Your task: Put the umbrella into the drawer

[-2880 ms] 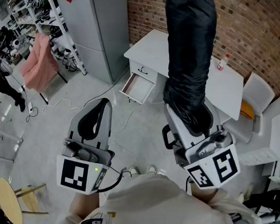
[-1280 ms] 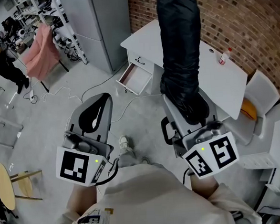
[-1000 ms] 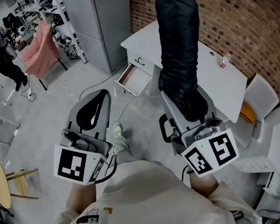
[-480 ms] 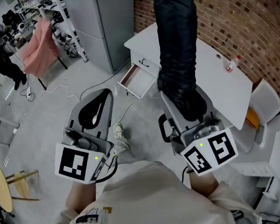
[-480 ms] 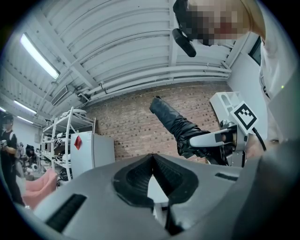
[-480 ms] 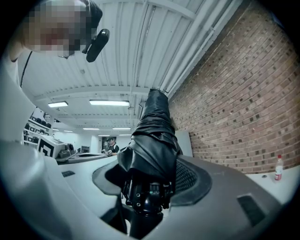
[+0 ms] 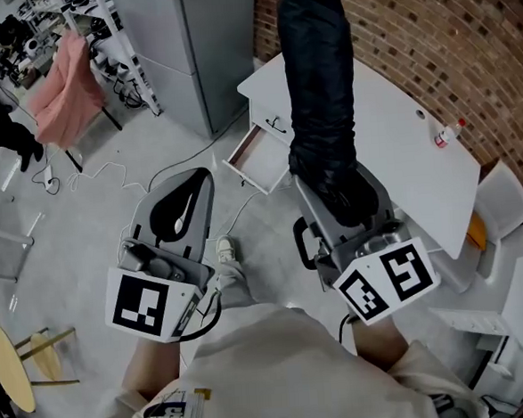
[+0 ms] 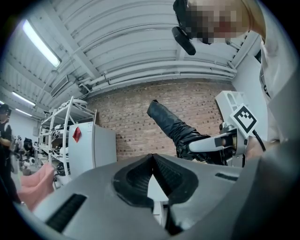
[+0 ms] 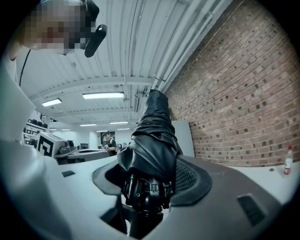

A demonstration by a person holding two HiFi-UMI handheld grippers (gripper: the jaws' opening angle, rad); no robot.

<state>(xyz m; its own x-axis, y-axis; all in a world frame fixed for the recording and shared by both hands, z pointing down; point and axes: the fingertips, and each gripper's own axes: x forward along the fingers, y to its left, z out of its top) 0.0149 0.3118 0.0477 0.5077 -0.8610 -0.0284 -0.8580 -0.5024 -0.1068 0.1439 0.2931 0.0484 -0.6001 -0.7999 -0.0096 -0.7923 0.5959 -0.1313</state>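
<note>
A black folded umbrella (image 7: 318, 83) stands up and forward from my right gripper (image 7: 336, 189), which is shut on its thick lower end. In the right gripper view the umbrella (image 9: 152, 136) fills the gap between the jaws of that gripper (image 9: 150, 178). My left gripper (image 7: 185, 196) hangs beside it at the left, jaws shut with nothing between them (image 8: 151, 159). The left gripper view also catches the umbrella (image 8: 176, 131) at the right. Ahead, the small drawer (image 7: 251, 160) of the white desk (image 7: 391, 150) is pulled open, and what shows of its inside is bare.
A brick wall (image 7: 464, 38) runs behind the desk, where a small bottle (image 7: 447, 134) stands. A grey cabinet (image 7: 205, 47) is left of the desk. Cables (image 7: 108, 179) trail on the floor, and a pink cloth (image 7: 52, 93) hangs on a chair. White chairs (image 7: 502, 205) sit at the right.
Both grippers have travelled toward the white desk together. The umbrella stays upright in the right gripper. The desk and its open drawer now sit nearer and lower in the head view.
</note>
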